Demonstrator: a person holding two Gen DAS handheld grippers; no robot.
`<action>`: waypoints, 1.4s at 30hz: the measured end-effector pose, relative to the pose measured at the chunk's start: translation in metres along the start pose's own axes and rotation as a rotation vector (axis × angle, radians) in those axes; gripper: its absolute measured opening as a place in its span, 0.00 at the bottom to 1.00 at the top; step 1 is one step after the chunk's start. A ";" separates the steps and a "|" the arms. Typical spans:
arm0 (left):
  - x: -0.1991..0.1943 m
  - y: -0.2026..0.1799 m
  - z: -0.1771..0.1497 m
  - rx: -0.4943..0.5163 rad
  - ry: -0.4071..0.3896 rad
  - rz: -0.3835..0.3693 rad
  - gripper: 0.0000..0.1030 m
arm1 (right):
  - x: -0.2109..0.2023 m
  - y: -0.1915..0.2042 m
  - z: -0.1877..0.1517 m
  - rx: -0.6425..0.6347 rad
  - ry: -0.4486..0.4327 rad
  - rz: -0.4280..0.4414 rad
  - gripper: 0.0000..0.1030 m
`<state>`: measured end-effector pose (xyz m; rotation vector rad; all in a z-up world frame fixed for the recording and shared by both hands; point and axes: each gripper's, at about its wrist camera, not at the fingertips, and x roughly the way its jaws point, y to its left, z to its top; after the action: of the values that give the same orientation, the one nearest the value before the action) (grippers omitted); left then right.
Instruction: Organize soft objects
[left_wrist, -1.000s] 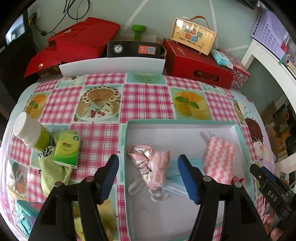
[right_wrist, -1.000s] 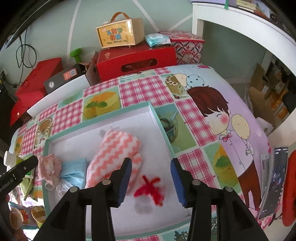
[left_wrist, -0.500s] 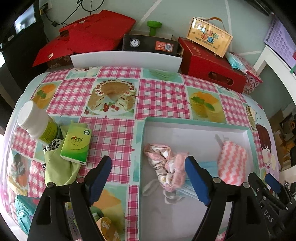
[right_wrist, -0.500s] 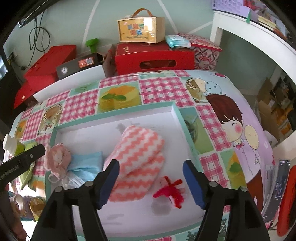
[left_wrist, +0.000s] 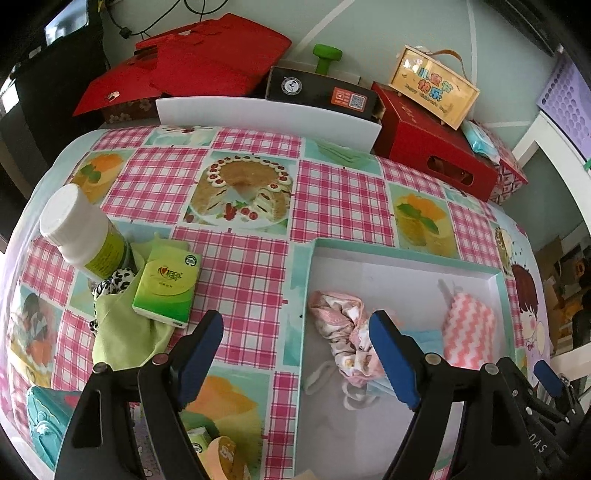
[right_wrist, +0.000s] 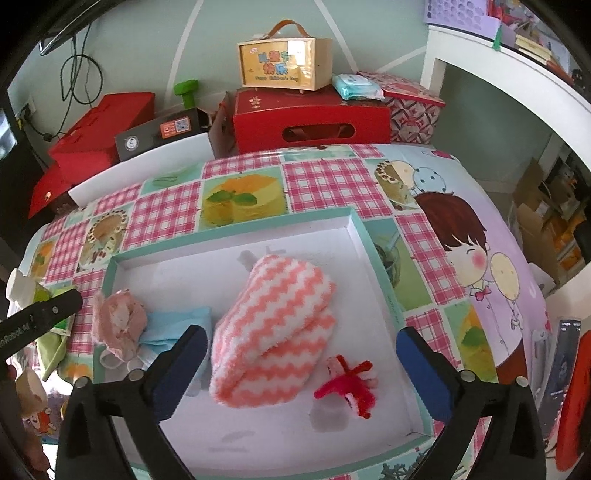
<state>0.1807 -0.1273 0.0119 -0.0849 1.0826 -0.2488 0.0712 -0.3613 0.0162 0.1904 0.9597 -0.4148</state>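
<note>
Only right cam shows red trinket by striped cloth in tray; right gripper opening, empty. Left gripper open, straddling tray's edge.

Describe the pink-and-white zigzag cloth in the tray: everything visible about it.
The zigzag cloth is a fluffy, plush-looking fabric with salmon-pink and white chevron stripes, folded over into a thick, rounded bundle of two layers. It lies flat inside the shallow white tray, toward its right half, with a small whitish loop or tag at its far end. A light blue mask lies at its left edge, and a small red ornament lies close to its near right corner. Nothing grips it.
</note>
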 end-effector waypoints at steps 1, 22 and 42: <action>0.000 0.001 0.000 -0.003 -0.001 -0.001 0.79 | 0.000 0.002 0.000 -0.005 -0.001 0.004 1.00; -0.044 0.078 0.008 -0.152 -0.110 0.071 0.88 | -0.003 0.089 -0.013 -0.191 0.015 0.108 1.00; -0.086 0.176 -0.014 -0.331 -0.172 0.148 0.95 | -0.004 0.153 -0.029 -0.344 0.030 0.219 1.00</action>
<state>0.1580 0.0644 0.0466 -0.3159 0.9453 0.0725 0.1122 -0.2119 -0.0008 -0.0115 1.0127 -0.0422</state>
